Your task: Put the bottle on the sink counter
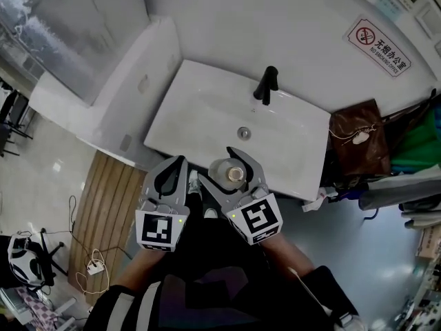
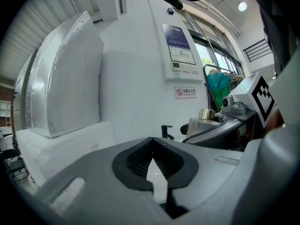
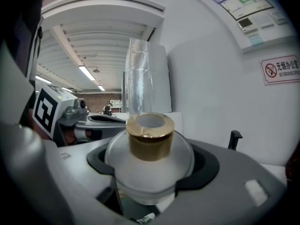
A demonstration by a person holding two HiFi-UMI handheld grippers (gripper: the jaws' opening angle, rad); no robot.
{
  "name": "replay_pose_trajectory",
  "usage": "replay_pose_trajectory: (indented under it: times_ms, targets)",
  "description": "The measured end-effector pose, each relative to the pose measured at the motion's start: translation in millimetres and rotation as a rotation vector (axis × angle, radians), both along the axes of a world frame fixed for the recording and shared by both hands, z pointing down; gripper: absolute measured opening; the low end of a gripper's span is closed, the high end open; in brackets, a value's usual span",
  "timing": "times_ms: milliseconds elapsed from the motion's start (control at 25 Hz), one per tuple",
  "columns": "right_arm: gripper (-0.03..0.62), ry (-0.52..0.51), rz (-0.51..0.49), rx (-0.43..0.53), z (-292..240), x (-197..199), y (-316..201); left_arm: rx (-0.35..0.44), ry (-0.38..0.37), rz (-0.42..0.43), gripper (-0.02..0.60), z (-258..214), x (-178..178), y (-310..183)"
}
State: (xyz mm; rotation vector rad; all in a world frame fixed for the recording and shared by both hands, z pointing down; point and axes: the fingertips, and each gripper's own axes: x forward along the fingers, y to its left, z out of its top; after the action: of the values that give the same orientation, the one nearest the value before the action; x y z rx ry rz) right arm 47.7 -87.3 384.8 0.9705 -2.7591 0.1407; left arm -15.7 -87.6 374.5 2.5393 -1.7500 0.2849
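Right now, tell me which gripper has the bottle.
The right gripper: it is shut on the frosted bottle with the gold neck. The left gripper beside it is shut with nothing between its jaws.

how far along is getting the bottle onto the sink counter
Done: the bottle is picked up, clamped in the right gripper. In hand: it is held at the near edge of the sink counter, not resting on it. Left: set it down and release. The left gripper is shut, empty.
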Motion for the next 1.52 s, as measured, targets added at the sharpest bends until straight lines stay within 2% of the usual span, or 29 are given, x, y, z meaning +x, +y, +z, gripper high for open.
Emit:
replay_pose_trajectory:
  times_ms: [240,600,1160,1520]
  targets:
    - [0.337,0.013,0.022,0.011,3,2,-31,0.001,-0.019,0.032,0.003,2,2,-30]
    - [0.339,0.021,0.039,-0.002,5,-19,-92,-0.029,-0.003,0.011,0.003,13,-21,-89]
    - [0.339,0.071,0.068,-0.051,42,-54,-204,-0.086,-0.009,0.005,0.003,49,-51,-189]
    - [0.339,0.097,0.101,-0.068,71,-72,-261,-0.128,-0.004,-0.016,0.003,79,-65,-234]
